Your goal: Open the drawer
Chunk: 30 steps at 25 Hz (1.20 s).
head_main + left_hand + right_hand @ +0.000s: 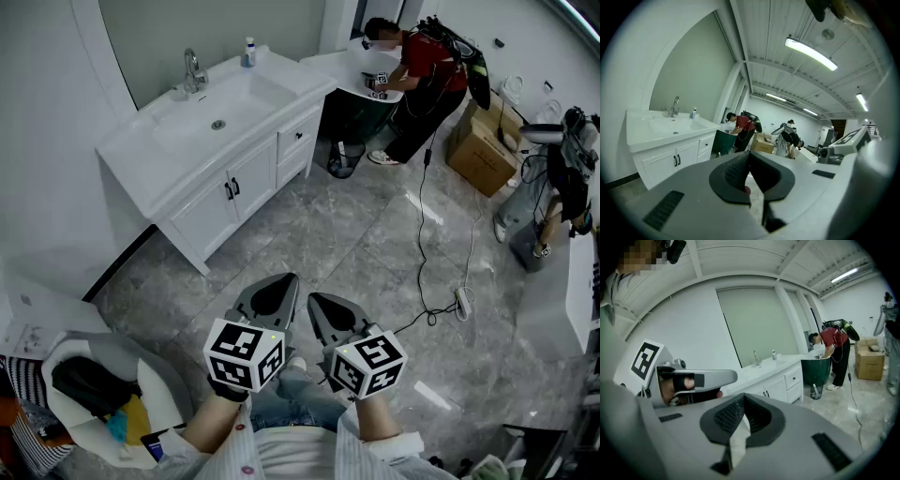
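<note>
Drawer (298, 138) is on the end of the white vanity (202, 202) nearest the person in red (427, 66), top of a stack of two, just beside the double doors (230, 192). It is shut, and I'm well apart from it across the grey floor.

My left gripper (277, 292) has its jaws together with nothing between them. My right gripper (328, 314) is the same, pinched closed and empty. Both point toward the vanity, slightly downward.

Risks as I judge them:
- Jaws are closed, so if I reach in like this I'd just bump the drawer front. I need to spread one pair before the handle (301, 134).
- The handle is small and dark. A shallow bite could slip off when I pull.
- The door handles (231, 188) look much the same and sit close by, so I could grab the wrong one. The lower drawer (292, 167) could get mixed up too.
- I'm off to the side of the vanity, so an angled pull may make the drawer bind.
- The cable (422, 234) and power strip (461, 302) lie on the floor to my right, which could catch a foot if I drift that way.
</note>
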Tool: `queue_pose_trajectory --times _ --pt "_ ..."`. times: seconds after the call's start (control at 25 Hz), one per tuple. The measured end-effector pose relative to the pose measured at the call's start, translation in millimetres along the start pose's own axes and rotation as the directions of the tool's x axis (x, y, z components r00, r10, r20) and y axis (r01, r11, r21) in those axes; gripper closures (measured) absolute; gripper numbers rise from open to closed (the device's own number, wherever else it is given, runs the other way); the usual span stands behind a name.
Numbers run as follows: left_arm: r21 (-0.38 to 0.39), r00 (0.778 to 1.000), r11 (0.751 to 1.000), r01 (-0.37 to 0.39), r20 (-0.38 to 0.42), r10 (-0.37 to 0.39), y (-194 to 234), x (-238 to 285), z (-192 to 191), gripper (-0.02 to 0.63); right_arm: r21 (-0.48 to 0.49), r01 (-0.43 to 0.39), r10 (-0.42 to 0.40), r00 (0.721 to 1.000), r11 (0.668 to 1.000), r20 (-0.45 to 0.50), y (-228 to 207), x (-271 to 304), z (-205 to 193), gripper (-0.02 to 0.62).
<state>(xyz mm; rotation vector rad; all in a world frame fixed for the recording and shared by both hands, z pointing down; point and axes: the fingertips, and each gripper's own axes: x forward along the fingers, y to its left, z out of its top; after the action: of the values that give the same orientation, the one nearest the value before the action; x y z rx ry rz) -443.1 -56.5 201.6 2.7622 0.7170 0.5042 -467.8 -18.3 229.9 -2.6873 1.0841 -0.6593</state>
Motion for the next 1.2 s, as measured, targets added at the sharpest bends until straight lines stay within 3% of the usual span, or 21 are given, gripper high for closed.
queue_pose_trajectory --times 0.8,1.2 --pt "0.031 1.000 0.999 -0.015 0.020 0.014 -30 10 -9 0.592 0.012 -0.024 0.024 0.999 1.000 0.030 -22 -27 -6 0.588" --pt "0.015 1.000 1.000 -0.007 0.012 0.007 -4 64 1 0.592 0.042 -0.008 0.008 1.000 0.999 0.009 -67 9 6 0.588"
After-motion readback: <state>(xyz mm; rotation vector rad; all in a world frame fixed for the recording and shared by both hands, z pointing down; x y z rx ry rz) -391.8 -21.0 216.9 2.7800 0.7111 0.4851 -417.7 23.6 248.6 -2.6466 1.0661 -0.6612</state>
